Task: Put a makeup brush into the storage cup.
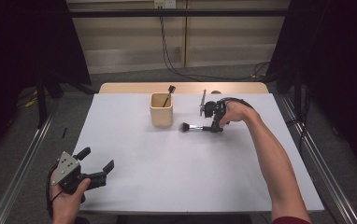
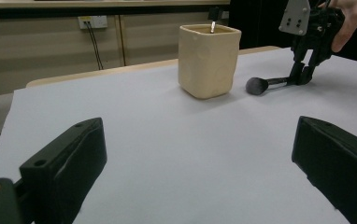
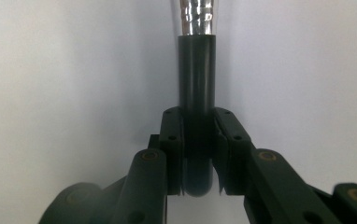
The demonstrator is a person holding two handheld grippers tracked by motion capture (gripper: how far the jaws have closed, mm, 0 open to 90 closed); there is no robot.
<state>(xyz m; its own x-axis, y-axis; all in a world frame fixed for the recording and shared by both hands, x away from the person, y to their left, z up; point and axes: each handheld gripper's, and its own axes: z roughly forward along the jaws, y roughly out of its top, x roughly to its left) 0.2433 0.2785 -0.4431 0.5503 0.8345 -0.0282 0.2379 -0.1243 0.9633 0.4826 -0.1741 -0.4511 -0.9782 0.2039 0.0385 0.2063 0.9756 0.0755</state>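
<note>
A makeup brush [image 1: 191,126] with a dark fluffy head and black handle lies on the white table [image 1: 176,172], right of a cream square cup [image 1: 161,109]. My right gripper [image 1: 215,127] points down at the handle's end and is shut on it; the right gripper view has both pads pressed on the black handle [image 3: 196,93], its silver ferrule above. In the left gripper view the brush [image 2: 260,85] lies beside the cup [image 2: 208,59], with the right gripper [image 2: 303,77] on its handle. My left gripper [image 1: 97,164] rests open at the near left corner, nothing between its jaws.
Another brush [image 1: 168,94] stands in the cup, its handle leaning out to the right. A strip of wooden table edge [image 1: 120,87] runs behind the white surface. Cables hang down the back wall.
</note>
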